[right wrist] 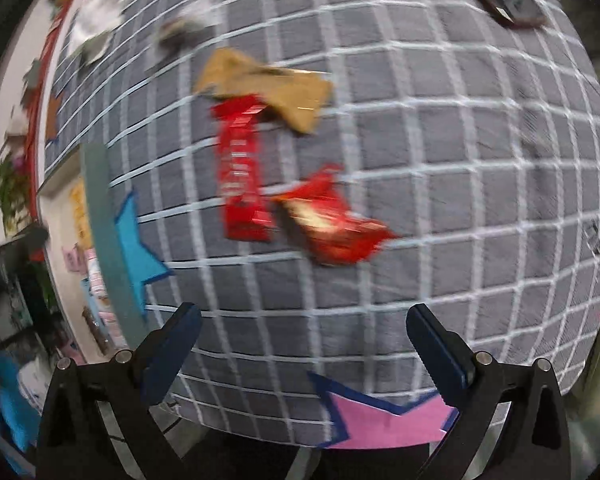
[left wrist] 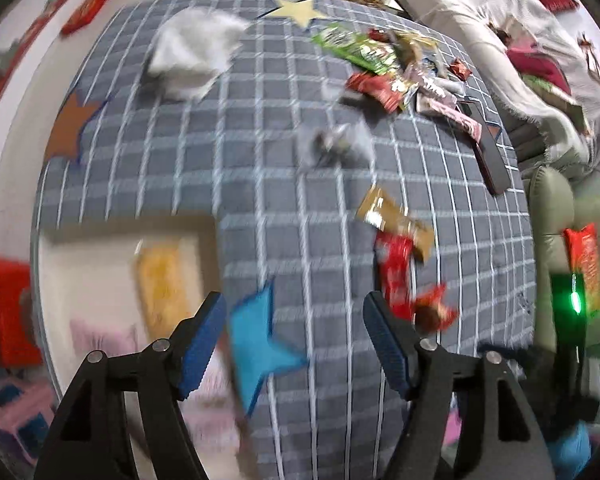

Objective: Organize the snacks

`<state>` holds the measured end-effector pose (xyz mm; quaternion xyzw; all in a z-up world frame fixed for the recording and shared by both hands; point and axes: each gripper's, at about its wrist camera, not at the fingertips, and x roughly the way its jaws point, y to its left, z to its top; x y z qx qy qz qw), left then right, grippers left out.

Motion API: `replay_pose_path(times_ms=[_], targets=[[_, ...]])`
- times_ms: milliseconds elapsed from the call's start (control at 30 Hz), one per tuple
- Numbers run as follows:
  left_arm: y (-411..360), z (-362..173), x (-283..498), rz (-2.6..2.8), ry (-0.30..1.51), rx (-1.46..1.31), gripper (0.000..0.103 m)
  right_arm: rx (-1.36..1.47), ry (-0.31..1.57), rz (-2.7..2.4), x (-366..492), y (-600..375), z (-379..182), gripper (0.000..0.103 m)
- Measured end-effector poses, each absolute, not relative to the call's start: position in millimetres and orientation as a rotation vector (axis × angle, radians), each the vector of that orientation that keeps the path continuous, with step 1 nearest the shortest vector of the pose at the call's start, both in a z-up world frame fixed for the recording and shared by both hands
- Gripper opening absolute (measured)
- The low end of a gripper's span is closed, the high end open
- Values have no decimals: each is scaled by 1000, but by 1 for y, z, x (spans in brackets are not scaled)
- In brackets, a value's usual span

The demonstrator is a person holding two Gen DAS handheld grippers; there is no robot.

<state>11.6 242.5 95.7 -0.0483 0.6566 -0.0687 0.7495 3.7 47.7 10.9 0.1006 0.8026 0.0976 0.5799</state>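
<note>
A long red snack bar [right wrist: 242, 176] lies on the grey checked tablecloth [right wrist: 460, 160], with a crumpled red wrapper [right wrist: 336, 224] to its right and a tan packet [right wrist: 268, 88] beyond it. The same three show in the left wrist view: red bar [left wrist: 396, 272], red wrapper [left wrist: 436, 308], tan packet [left wrist: 392, 216]. My right gripper [right wrist: 304, 344] is open and empty, short of the red snacks. My left gripper [left wrist: 296, 336] is open and empty over a blue star [left wrist: 256, 340]. A white tray [left wrist: 80, 264] at the left holds a yellow packet [left wrist: 164, 288].
A pile of mixed snacks [left wrist: 384, 68] lies at the far right of the cloth, with a dark remote [left wrist: 488, 152] beside it. A white cloth [left wrist: 192, 52] lies at the far left. A pink star [right wrist: 384, 424] marks the near edge. A sofa [left wrist: 556, 208] stands right.
</note>
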Motion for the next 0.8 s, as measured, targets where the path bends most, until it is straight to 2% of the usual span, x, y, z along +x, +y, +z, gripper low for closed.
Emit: replay_pose_path(times_ms=[200, 467, 633, 667, 700, 733, 767, 800], targets=[[184, 75, 61, -211, 1310, 294, 75, 292, 1894, 187, -8, 0, 9, 103], [170, 22, 111, -269, 1350, 393, 77, 382, 1921, 151, -21, -43, 5, 103], [159, 11, 114, -330, 1337, 437, 77, 439, 1932, 142, -19, -57, 5, 103], [155, 10, 113, -350, 1335, 452, 73, 440, 1932, 141, -18, -58, 5, 103], [150, 8, 114, -365, 1338, 462, 60, 437, 1932, 141, -18, -62, 5, 103], [146, 6, 113, -381, 1347, 473, 55, 435, 1931, 142, -18, -64, 5, 103], [145, 7, 113, -389, 1340, 467, 36, 433, 1931, 142, -17, -67, 5, 103], [143, 8, 114, -406, 1359, 451, 30, 431, 1932, 141, -17, -68, 4, 103]])
